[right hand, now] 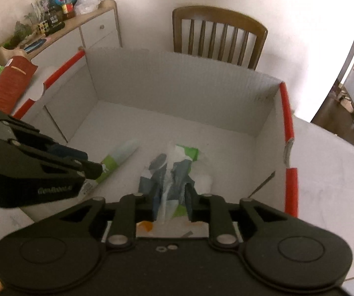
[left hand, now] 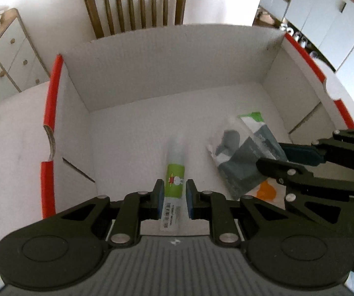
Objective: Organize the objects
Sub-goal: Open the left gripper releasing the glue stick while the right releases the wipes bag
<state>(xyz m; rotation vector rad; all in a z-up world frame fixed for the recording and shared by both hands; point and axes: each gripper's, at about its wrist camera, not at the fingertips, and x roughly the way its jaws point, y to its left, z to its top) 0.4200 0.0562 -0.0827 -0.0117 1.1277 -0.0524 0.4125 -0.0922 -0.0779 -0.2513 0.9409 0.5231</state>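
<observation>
- White tabletop point(right hand: 325, 153) is carrying a white cardboard box point(left hand: 167, 61) with red-edged side walls; a wooden chair point(left hand: 137, 5) is standing behind it against a pale wall, and a white cabinet point(right hand: 98, 32) cluttered on top is sitting off to the left.
- Left gripper point(left hand: 175, 198) is reaching into the box, its blue-padded jaws sitting on either side of a white tube point(left hand: 174, 182) with a green label; whether they are pressing it or only flanking it cannot be told.
- Tube is lying lengthwise on the box floor, cap end pointing to the far wall.
- Right gripper point(right hand: 170, 203) is pinching a crumpled plastic packet point(right hand: 172, 170), grey-blue with green and white, jaws closing on its near end.
- Packet is lying on the box floor just right of the tube.
</observation>
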